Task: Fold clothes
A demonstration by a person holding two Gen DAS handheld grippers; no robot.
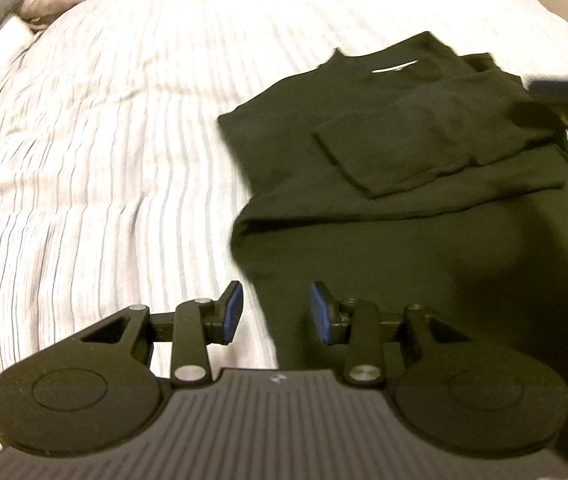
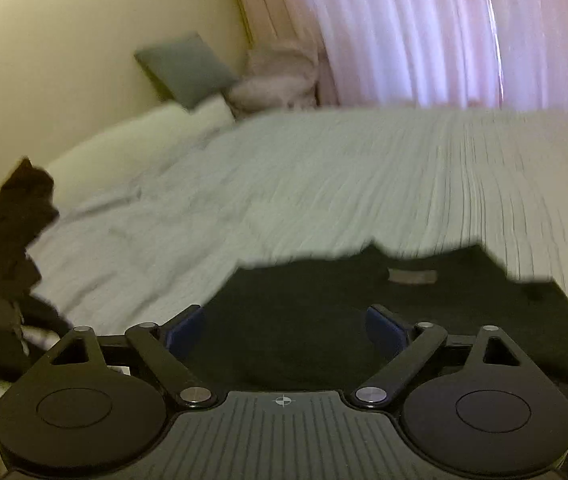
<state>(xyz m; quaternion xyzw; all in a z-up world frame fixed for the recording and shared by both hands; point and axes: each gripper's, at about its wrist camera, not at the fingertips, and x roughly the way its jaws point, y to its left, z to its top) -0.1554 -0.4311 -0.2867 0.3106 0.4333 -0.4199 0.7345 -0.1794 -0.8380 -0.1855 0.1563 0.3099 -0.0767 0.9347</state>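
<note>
A dark green long-sleeved top (image 1: 424, 208) lies flat on the striped white bedcover (image 1: 103, 200), collar at the far end, with one sleeve (image 1: 416, 148) folded across its chest. My left gripper (image 1: 276, 312) hovers open over the top's lower left edge, nothing between its blue pads. In the right wrist view the same top (image 2: 324, 312) spreads under my right gripper (image 2: 286, 330), which is open and empty; its neck label (image 2: 412, 276) shows beyond. The right gripper appears blurred at the far right edge of the left wrist view, by the top's shoulder.
A grey pillow (image 2: 187, 68) and a pale fluffy cushion (image 2: 275, 80) sit at the head of the bed by the wall. Pink curtains (image 2: 464, 32) hang behind. A heap of dark clothes (image 2: 7, 240) lies at the left, over the bedcover (image 2: 324, 184).
</note>
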